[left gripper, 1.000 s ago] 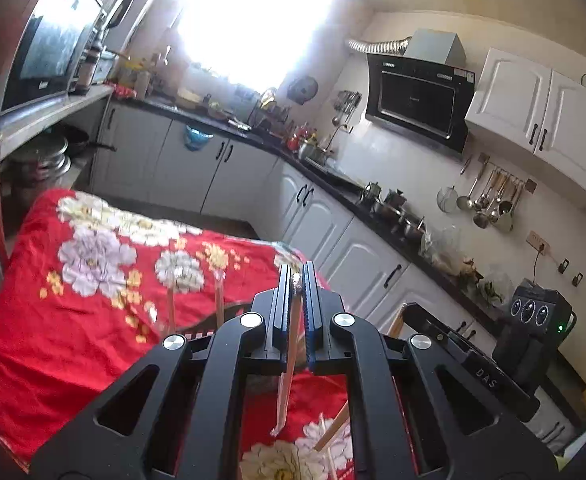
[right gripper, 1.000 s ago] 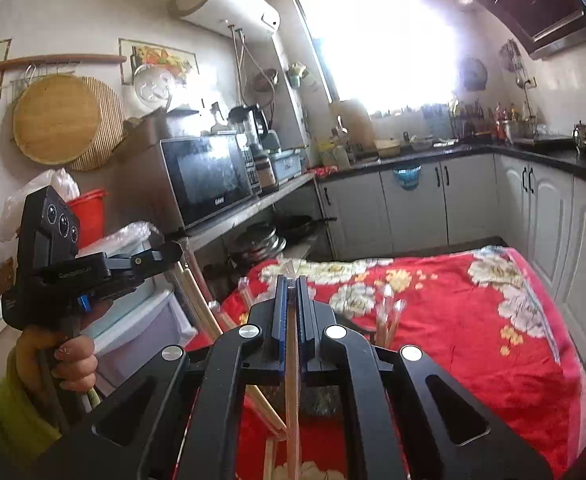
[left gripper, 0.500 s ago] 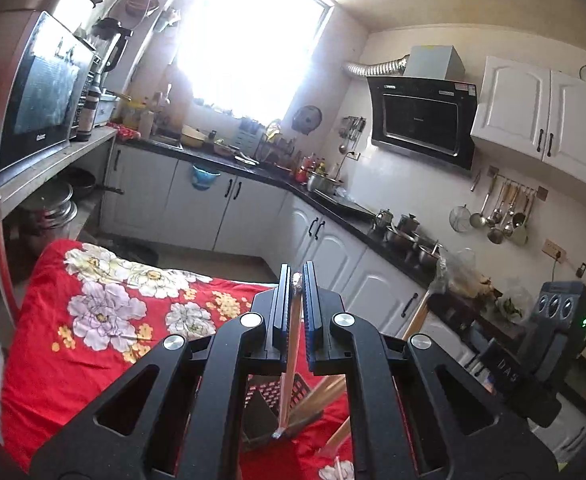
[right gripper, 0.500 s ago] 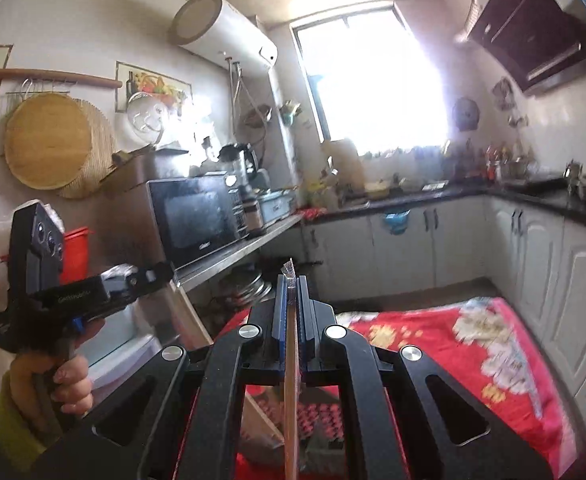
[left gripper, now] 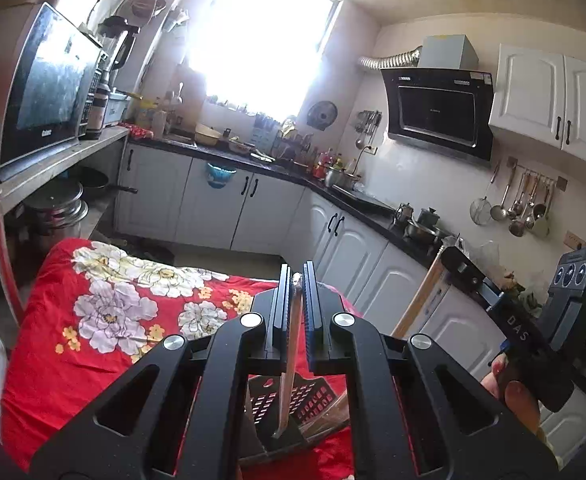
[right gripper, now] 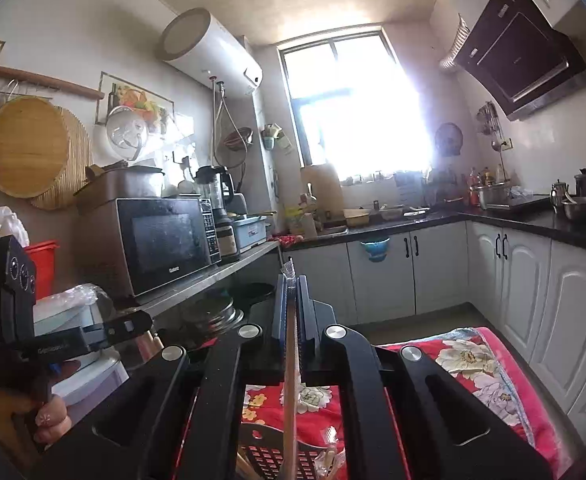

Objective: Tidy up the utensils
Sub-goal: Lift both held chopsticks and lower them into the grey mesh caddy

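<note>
chopstick [left gripper: 289,360] apparently pinched in left hand-held gripper [left gripper: 296,280], over basket [left gripper: 293,400].

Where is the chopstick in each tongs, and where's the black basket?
left chopstick [left gripper: 289,364], left wrist view, mid-shaft below the tongs.
right chopstick [right gripper: 290,392], right wrist view, mid-shaft.
black basket [left gripper: 311,398], left wrist view, perforated wall.

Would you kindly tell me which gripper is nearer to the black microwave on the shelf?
Left. The left gripper is on the side towards the black microwave; the right gripper is farther off, by the white base cabinets.
</note>
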A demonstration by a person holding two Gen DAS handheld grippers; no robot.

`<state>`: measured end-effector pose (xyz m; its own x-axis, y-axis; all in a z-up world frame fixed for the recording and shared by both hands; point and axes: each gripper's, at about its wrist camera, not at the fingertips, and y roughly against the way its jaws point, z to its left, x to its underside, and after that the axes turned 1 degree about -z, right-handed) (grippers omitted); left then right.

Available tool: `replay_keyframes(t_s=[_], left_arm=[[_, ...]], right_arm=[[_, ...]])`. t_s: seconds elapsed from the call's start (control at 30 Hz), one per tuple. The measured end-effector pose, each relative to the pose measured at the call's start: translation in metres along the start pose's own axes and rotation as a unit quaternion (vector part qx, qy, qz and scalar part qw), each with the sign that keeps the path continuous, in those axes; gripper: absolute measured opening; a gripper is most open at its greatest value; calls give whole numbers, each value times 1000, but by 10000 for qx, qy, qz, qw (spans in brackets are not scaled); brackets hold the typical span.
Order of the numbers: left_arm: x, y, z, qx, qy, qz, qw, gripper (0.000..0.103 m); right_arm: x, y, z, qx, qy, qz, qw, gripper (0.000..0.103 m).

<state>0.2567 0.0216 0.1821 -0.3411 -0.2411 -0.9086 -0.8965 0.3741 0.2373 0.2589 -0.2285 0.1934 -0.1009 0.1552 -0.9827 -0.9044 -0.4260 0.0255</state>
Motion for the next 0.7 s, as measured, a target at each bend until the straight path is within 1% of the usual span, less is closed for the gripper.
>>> replay_keyframes(t_s=[0.13, 0.33, 0.47, 0.7], left_arm=[[8, -9, 1, -18, 31, 55, 10000, 3], [24, -22, 7, -41, 108, 200, 9997, 3], [32, -27, 12, -52, 178, 279, 9994, 3], [45, -33, 10, -102, 106, 378, 9992, 3]], right_arm=[[10, -7, -3, 38, -18, 3, 10000, 5], [28, -13, 0, 24, 151, 2, 9999, 5], [40, -16, 0, 86, 200, 52, 9997, 5], [55, -19, -1, 128, 202, 189, 9995, 5]])
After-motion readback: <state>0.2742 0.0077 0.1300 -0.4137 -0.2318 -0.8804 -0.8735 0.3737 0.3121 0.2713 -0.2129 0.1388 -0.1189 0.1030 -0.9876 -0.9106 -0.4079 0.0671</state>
